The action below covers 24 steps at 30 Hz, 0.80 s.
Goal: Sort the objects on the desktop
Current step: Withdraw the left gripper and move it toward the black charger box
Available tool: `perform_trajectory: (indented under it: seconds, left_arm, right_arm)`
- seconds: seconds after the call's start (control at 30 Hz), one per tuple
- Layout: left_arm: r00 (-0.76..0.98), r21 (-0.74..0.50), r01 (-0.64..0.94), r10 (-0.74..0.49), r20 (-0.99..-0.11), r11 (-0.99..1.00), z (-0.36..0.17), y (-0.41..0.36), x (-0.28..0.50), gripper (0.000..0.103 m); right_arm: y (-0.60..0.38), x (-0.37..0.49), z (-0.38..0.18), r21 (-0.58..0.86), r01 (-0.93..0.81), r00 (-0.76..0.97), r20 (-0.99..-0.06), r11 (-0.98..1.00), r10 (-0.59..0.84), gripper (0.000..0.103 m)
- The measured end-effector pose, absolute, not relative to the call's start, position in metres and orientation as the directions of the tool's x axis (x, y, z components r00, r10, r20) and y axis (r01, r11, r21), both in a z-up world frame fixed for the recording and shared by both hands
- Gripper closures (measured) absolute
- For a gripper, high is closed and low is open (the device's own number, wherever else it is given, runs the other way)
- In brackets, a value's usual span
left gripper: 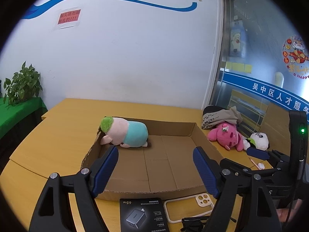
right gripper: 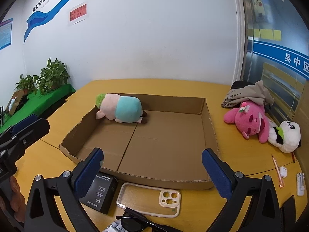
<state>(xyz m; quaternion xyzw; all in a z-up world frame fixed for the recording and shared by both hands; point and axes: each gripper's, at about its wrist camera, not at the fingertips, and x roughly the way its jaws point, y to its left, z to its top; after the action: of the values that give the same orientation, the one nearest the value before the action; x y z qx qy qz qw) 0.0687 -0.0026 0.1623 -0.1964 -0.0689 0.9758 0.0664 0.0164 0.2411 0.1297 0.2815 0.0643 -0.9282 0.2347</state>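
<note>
A shallow cardboard tray (left gripper: 200, 135) (right gripper: 209, 116) lies on the yellow desk with a pig plush in a teal shirt (left gripper: 127, 133) (right gripper: 120, 110) in its far left corner. My left gripper (left gripper: 155, 170) hovers open over the tray's near side, empty. My right gripper (right gripper: 152, 172) is open and empty above the tray's front wall. In front of the tray lie a black charger box (left gripper: 143, 214) (right gripper: 100, 191), a cream phone case (left gripper: 189, 206) (right gripper: 149, 200) and dark sunglasses (right gripper: 139, 222). A pink plush (left gripper: 227, 136) (right gripper: 249, 121) and a panda plush (left gripper: 258, 140) (right gripper: 285, 138) lie right of the tray.
Folded cloth and a dark cap (right gripper: 249, 92) sit behind the pink plush. A pen (right gripper: 276, 171), white earbud case (right gripper: 283, 172) and a white stand (right gripper: 300, 183) lie at the desk's right edge. Potted plants (right gripper: 52, 75) stand on a green-covered table at left. The wall is close behind.
</note>
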Motion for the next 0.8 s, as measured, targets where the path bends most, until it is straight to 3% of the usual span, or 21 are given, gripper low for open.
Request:
perform_trajectory:
  seconds: [0.63,0.67,0.73,0.77,0.8]
  left_arm:
    - [-0.896,-0.145,-0.084,0.138,-0.421,-0.986,0.155,-0.006,0.066,0.023]
    - [-0.895,-0.137,-0.079,0.131,-0.425,-0.987,0.154,-0.006,0.066,0.023]
    - [-0.893,-0.130,-0.089,0.137,-0.429,-0.987,0.153,-0.005,0.066,0.026]
    - [-0.891,-0.124,-0.097,0.141,-0.431,-0.988,0.153,-0.004,0.067,0.032]
    - [-0.888,-0.114,-0.105,0.145,-0.436,-0.988,0.152,-0.003,0.067,0.068]
  right_arm:
    - [0.247,0.020,0.127,0.019,0.510,-0.723,-0.531,-0.860,-0.441,0.001]
    - [0.247,0.020,0.127,0.018,0.513,-0.723,-0.531,-0.858,-0.443,0.005]
    - [0.246,0.020,0.126,0.002,0.514,-0.726,-0.531,-0.858,-0.437,0.023]
    - [0.245,0.020,0.125,-0.004,0.513,-0.729,-0.530,-0.859,-0.433,0.049]
    - [0.244,0.020,0.125,-0.006,0.511,-0.730,-0.530,-0.859,-0.431,0.076]
